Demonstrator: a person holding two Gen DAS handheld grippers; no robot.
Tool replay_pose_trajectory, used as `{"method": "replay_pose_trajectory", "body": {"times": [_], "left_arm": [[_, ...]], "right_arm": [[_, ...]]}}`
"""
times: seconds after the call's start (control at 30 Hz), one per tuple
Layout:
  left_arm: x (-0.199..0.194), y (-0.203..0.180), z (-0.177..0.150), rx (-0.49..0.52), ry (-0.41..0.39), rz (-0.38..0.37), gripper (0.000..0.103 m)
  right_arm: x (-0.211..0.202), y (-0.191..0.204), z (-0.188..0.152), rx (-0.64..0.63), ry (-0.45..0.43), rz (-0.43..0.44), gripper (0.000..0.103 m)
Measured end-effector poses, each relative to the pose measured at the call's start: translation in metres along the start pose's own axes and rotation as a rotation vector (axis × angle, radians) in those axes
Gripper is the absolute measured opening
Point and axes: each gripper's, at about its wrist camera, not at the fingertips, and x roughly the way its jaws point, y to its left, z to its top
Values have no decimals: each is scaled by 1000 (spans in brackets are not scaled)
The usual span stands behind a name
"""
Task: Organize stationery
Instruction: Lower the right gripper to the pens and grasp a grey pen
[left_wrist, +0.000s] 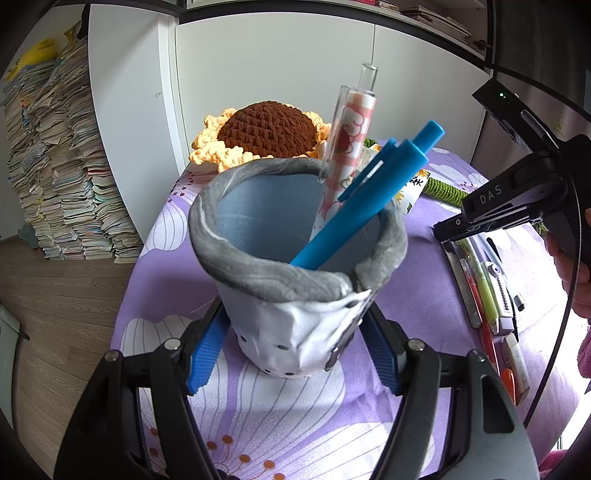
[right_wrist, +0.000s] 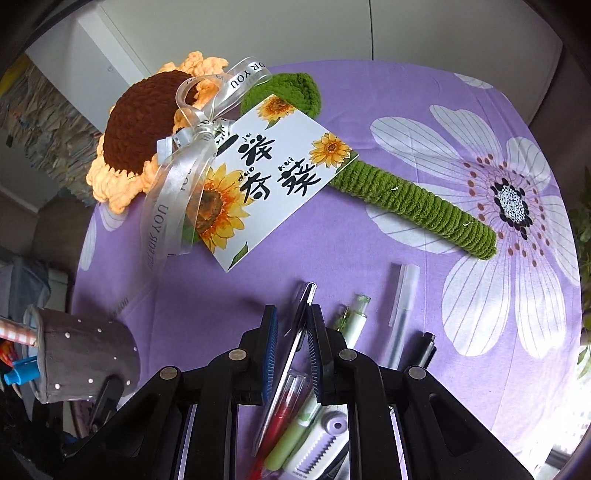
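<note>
My left gripper (left_wrist: 295, 332) is shut on the grey and white fabric pen holder (left_wrist: 295, 321), blue pads pressed on its two sides. The holder stands upright on the purple cloth and holds a blue pen (left_wrist: 369, 206) and a pink checked pen (left_wrist: 351, 136). Pointing steeply down, my right gripper (right_wrist: 293, 310) is shut with only a slit between the pads. It hovers over the far end of a row of loose stationery. A dark flat ruler (right_wrist: 295, 332) on the cloth shows through the slit. A red pen (right_wrist: 288, 406), green pen (right_wrist: 354, 321) and clear pen (right_wrist: 402, 299) lie beside it.
A crochet sunflower (right_wrist: 140, 125) with a green stem (right_wrist: 413, 199), ribbon and a printed card (right_wrist: 273, 173) lies across the far half of the round table (left_wrist: 155, 266). Tall stacks of books (left_wrist: 55, 166) stand on the floor at the left. A hand (left_wrist: 569, 273) holds the right gripper.
</note>
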Motion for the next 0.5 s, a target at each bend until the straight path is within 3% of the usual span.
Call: {"method": "replay_pose_trajectory", "body": {"times": [0.4,0.5], "left_arm": [[-1,0,0,0,0,0,70],[0,0,0,0,0,0,70]], "right_arm": [[9,18,1,-71,-11,-84,15],[10,23,-2,-62,-10,-38,15]]}}
